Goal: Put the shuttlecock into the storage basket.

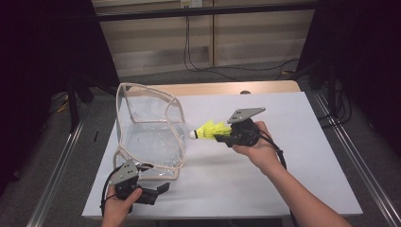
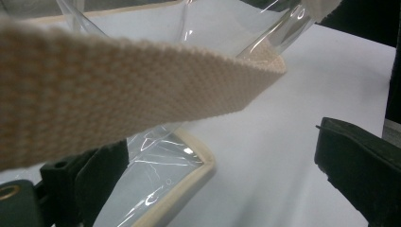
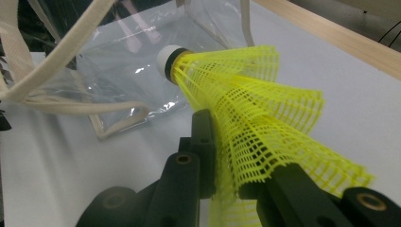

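My right gripper (image 1: 222, 136) is shut on the skirt of a yellow mesh shuttlecock (image 1: 208, 129), held above the table with its white cork tip pointing left at the bag. In the right gripper view the shuttlecock (image 3: 250, 109) is pinched between the black jaws of that gripper (image 3: 231, 156). A clear plastic bag (image 1: 151, 137) with beige trim stands open at the table's left. My left gripper (image 1: 156, 179) rests open at the bag's near corner. In the left gripper view that gripper (image 2: 220, 151) has its jaws wide apart, the bag's trimmed edge (image 2: 189, 179) between them and a beige strap (image 2: 118, 80) crossing close in front.
The white table top (image 1: 283, 142) has a wooden strip (image 1: 227, 88) along its far edge. Metal rails run down both sides of the table. Cables hang against the back wall.
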